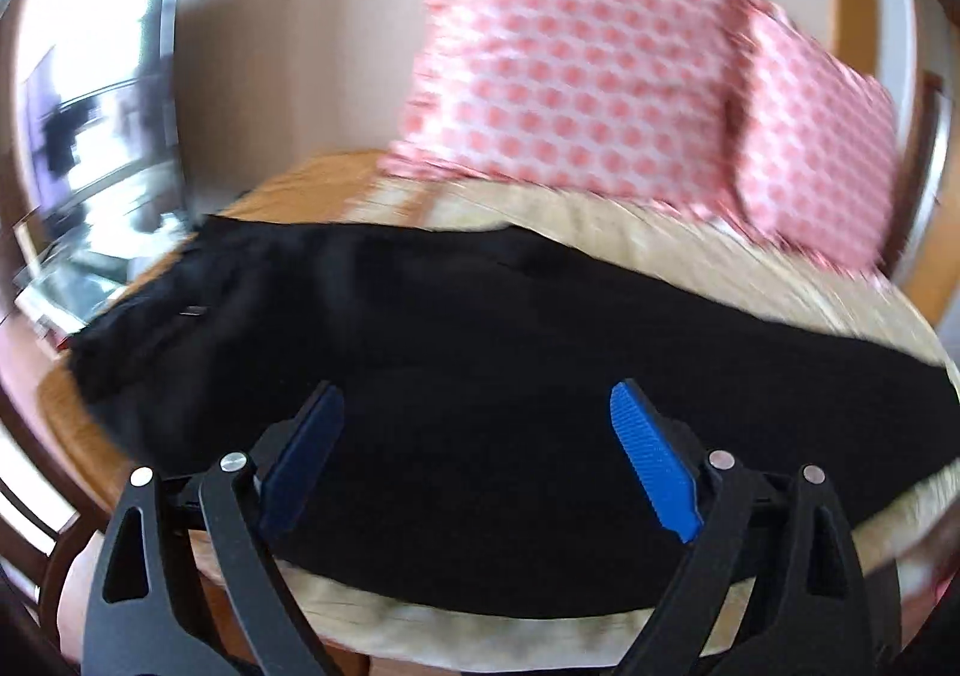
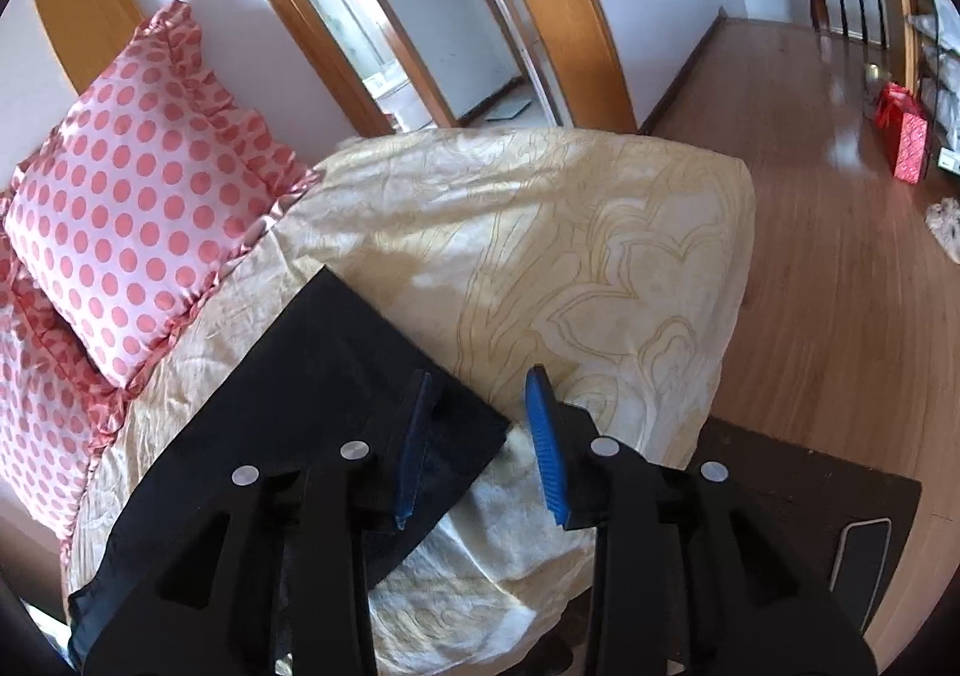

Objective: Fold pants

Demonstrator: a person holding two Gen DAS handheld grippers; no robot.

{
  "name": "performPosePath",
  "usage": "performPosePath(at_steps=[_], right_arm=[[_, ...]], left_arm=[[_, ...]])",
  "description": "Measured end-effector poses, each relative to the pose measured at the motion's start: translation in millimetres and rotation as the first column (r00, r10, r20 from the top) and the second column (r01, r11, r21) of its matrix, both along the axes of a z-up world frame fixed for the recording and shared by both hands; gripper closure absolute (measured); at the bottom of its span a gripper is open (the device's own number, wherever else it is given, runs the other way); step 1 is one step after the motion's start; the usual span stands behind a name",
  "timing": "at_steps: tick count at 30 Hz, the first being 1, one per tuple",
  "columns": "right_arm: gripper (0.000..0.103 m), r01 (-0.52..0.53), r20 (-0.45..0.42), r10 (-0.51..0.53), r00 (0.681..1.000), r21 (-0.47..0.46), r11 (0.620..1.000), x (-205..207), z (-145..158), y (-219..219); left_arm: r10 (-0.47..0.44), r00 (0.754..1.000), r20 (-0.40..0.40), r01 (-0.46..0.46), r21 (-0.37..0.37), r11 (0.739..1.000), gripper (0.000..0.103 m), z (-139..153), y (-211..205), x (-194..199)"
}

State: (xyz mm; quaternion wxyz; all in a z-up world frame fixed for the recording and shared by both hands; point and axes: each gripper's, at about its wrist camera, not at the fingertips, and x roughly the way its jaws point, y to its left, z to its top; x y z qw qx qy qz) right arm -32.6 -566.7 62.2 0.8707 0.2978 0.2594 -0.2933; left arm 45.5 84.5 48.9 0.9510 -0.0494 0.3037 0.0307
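Observation:
Black pants (image 1: 456, 340) lie spread across a cream patterned cover (image 1: 690, 250). In the left wrist view, which is blurred, my left gripper (image 1: 480, 400) is wide open above the pants' middle, holding nothing. In the right wrist view the pants' leg end (image 2: 336, 376) lies on the cream cover (image 2: 570, 256), its corner between the blue pads. My right gripper (image 2: 483, 382) is open around that hem corner, with the left pad (image 2: 414, 448) over the cloth and the right pad (image 2: 546, 448) over the cover.
Pink polka-dot pillows (image 2: 132, 196) lean against the wall behind the pants; they also show in the left wrist view (image 1: 600, 69). A wooden floor (image 2: 840, 196) with a red bag (image 2: 906, 135) lies right. A dark table with a phone (image 2: 858, 568) is at the lower right.

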Motion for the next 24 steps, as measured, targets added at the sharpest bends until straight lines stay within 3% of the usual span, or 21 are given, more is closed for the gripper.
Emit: performPosePath(at_steps=[8, 10, 13, 15, 18, 20, 24], right_arm=[[0.069, -0.107, 0.058, 0.104, 0.993, 0.058, 0.993, -8.1, -5.2, 22.7], [0.069, -0.151, 0.056, 0.149, 0.987, 0.035, 0.988, -7.5, -5.3, 37.5], [0.07, -0.127, 0.049, 0.126, 0.991, 0.016, 0.992, -6.5, -4.9, 38.7], [0.07, -0.027, 0.075, 0.027, 0.997, 0.001, 1.0, -7.6, -6.5, 27.5], [0.07, -0.016, 0.093, 0.017, 0.996, -0.019, 1.0, -2.0, -8.3, 24.7], [0.094, -0.028, 0.093, 0.03, 0.995, -0.019, 0.999, -1.0, -9.2, 24.7], [0.094, -0.074, 0.171, 0.075, 0.982, -0.012, 0.997, -3.3, -2.7, 30.9]], left_arm=[[-0.073, 0.995, -0.062, 0.071, -0.028, 0.997, 0.012, -21.7, -22.8, 13.2], [-0.075, 0.995, -0.072, 0.073, -0.035, 0.997, 0.012, -25.9, -25.0, 14.3], [-0.074, 0.994, -0.081, 0.072, -0.029, 0.997, 0.011, -31.6, -28.5, 14.0], [-0.075, 0.994, -0.077, 0.073, -0.021, 0.997, 0.011, -32.9, -29.4, 13.1], [-0.079, 0.995, -0.066, 0.079, -0.013, 0.997, 0.009, -34.8, -30.2, 11.1], [-0.083, 0.995, -0.063, 0.083, -0.001, 0.997, 0.008, -36.7, -30.6, 10.4], [-0.092, 0.994, -0.059, 0.094, 0.033, 0.995, 0.004, -40.1, -34.3, 9.5]])
